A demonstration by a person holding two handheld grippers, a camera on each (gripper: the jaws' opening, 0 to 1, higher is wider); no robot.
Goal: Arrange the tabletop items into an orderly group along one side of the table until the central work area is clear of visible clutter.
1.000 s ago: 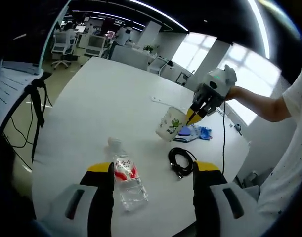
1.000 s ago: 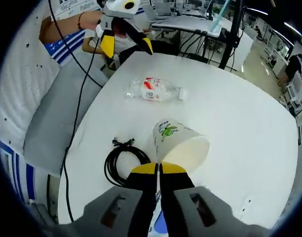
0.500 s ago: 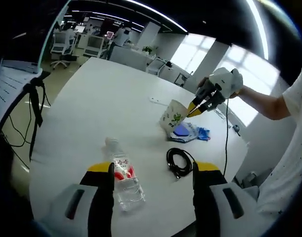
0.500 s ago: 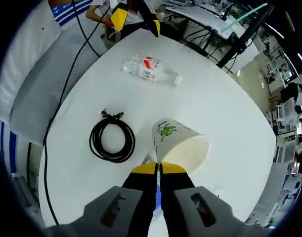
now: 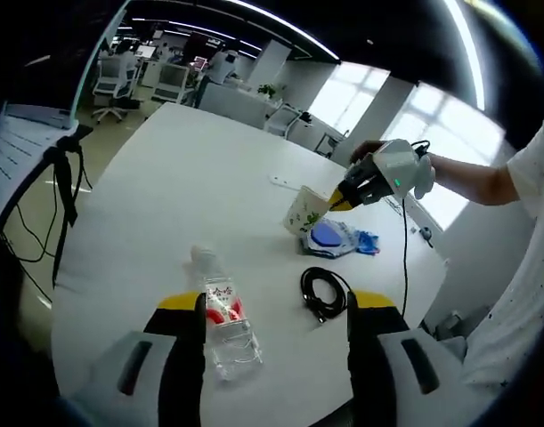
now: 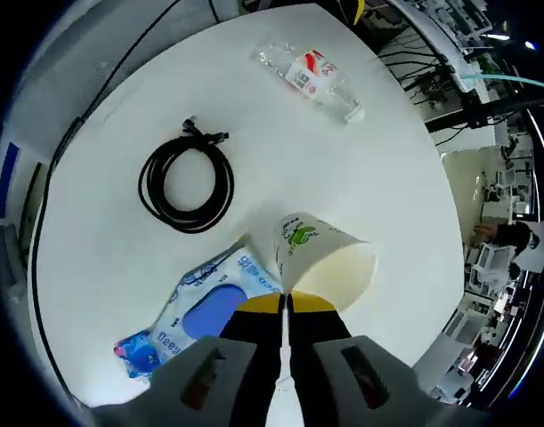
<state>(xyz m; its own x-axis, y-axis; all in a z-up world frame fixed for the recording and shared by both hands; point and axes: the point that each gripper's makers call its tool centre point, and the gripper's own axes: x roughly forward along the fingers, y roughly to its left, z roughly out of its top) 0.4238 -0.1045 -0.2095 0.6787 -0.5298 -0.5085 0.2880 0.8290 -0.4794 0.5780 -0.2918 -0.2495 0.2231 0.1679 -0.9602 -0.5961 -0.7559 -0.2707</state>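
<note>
The right gripper (image 6: 285,304) has its jaws pinched shut on the rim of the paper cup (image 6: 320,258), which sits at centre-bottom of the right gripper view, held clear of the white worktop (image 6: 387,160). In the left gripper view the cup (image 5: 304,212) hangs right of centre, just above the blue wipes packet (image 5: 332,237). The left gripper (image 5: 273,311) waits with jaws apart and empty, the water bottle (image 5: 220,307) lying between them at lower centre and the coiled black cable (image 5: 325,290) just to its right.

To do this step well, I judge the cup should be set upright near the worktop's edge beside the packet — lowered level before letting go, since a thin rim grip lets it swing. Whether the cup holds anything is hard to make out, and the packet's print is too small to read.
</note>
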